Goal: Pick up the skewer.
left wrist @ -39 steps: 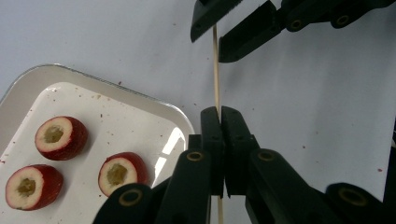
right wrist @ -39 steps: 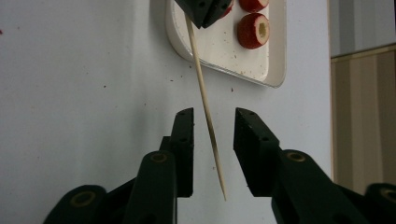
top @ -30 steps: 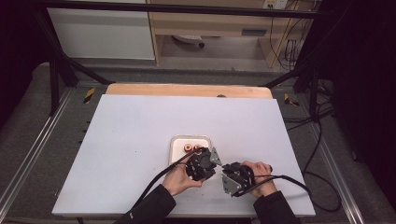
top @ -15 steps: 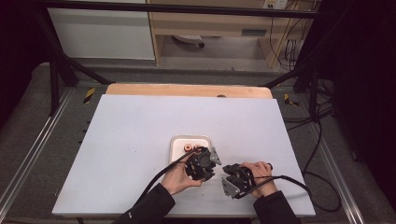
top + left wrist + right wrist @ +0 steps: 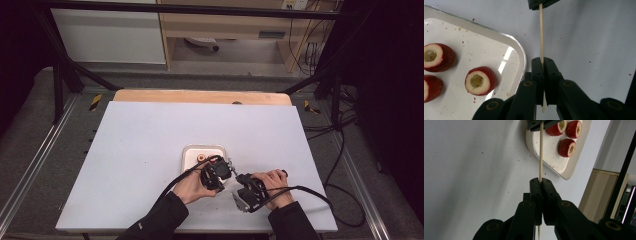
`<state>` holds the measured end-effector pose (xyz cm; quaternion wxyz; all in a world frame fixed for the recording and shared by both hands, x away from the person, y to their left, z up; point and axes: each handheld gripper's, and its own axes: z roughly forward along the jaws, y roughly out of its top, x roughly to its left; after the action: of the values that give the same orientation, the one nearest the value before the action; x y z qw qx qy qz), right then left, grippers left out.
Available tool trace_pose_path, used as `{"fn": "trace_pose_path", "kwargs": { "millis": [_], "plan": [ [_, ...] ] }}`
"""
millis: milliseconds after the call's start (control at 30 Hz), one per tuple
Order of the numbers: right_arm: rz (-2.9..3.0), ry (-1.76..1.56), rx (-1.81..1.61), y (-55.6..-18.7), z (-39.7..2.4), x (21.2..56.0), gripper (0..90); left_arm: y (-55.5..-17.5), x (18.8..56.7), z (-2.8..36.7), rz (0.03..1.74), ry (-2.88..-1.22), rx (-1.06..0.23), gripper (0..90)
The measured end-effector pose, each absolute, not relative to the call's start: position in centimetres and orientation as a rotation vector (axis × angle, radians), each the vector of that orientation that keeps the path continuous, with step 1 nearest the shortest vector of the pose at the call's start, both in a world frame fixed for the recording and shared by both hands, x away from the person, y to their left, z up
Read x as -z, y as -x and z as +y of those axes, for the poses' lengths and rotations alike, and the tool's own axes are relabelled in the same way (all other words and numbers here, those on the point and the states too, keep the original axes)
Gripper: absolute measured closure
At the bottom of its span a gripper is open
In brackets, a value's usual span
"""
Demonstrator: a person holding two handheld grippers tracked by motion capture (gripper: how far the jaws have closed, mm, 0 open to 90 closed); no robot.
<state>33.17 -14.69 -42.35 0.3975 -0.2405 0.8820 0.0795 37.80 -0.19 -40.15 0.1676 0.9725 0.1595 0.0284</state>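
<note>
Left gripper view, lower left: white tray, three cored red fruit pieces inside. I see my left gripper clamped on wooden skewer; right gripper pinches same skewer, frame centre, both beside tray.

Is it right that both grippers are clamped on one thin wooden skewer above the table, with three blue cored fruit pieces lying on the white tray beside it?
Not quite. The fruit pieces are red, not blue, as the left gripper view shows. The rest holds: the left gripper and the right gripper are both clamped on the wooden skewer, and the pieces lie on the white tray.
</note>
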Motion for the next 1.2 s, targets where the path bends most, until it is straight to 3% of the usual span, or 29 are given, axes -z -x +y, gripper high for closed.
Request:
{"fn": "trace_pose_path", "kwargs": {
  "millis": [200, 567, 933, 1200],
  "plan": [
    [2.25, 0.575, -0.249, -33.2, -14.8, 42.3, 86.3, -37.6, 40.2, -0.2, 0.471, -2.772, -0.101, 88.6],
    [2.409, -0.069, -0.57, -34.4, -17.9, 41.3, 48.7, -36.3, 40.5, 2.4, 0.546, -2.666, -0.16, 88.4],
    [2.447, -0.664, -0.82, -35.5, -20.7, 42.0, 29.5, -34.9, 40.0, 5.9, 0.671, -2.424, -0.213, 88.2],
    [2.463, -0.907, -0.967, -36.0, -21.6, 42.2, 14.7, -33.7, 40.9, 8.8, 0.777, -2.252, -0.25, 88.2]
  ]
}}
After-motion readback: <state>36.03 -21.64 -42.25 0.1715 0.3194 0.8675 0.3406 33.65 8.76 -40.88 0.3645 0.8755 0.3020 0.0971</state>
